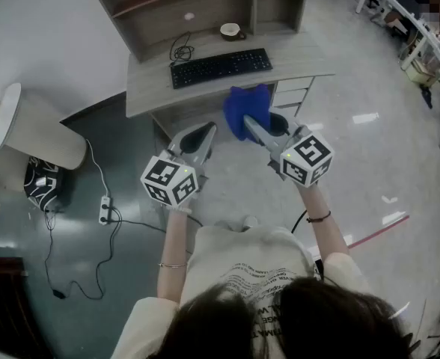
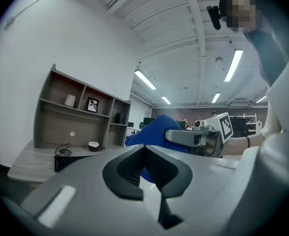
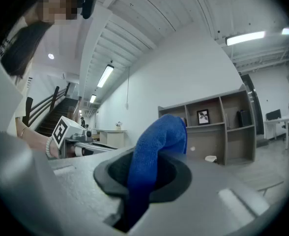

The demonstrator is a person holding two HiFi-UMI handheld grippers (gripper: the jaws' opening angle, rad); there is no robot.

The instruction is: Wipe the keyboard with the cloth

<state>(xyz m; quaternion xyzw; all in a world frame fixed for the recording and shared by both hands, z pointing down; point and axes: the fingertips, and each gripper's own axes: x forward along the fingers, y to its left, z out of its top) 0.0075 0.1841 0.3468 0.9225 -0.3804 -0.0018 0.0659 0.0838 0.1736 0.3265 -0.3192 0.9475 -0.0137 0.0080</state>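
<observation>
Pinching the blue cloth (image 1: 247,103) between its jaws, the right claw (image 1: 254,128) hangs short of the desk (image 1: 306,57); the left claw (image 1: 205,133) is closed, empty; the keyboard (image 1: 220,67) lies ahead, untouched; the bunched cloth may slip mid-wipe, and a long sweep could knock the cup (image 1: 230,30) behind.

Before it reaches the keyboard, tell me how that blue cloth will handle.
The blue cloth is probably floppy: it folds over above the right gripper that pinches it. It looks light and plush, so it should drape onto the keyboard and will likely bunch when pushed rather than slide stiffly.
</observation>
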